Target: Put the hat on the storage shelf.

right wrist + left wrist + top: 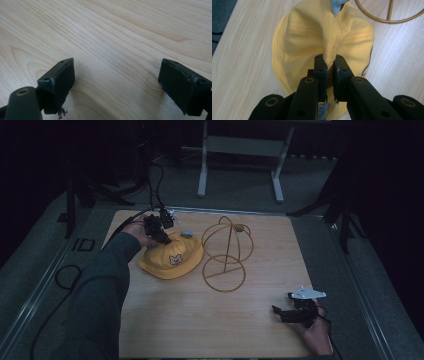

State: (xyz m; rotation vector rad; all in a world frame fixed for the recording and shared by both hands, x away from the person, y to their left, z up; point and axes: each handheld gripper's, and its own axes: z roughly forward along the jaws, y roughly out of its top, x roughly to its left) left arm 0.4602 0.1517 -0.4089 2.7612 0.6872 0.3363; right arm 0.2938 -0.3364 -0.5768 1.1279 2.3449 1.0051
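The high view takes in the whole wooden desk, with the gold wire stand at its middle and the yellow hat lying just left of it. The left gripper view adds that the left tongs are pinched on a raised fold of the hat's crown. The right tongs gape wide, empty, over bare wood at the desk's near right corner.

Stitched cloth hat, matt wooden table
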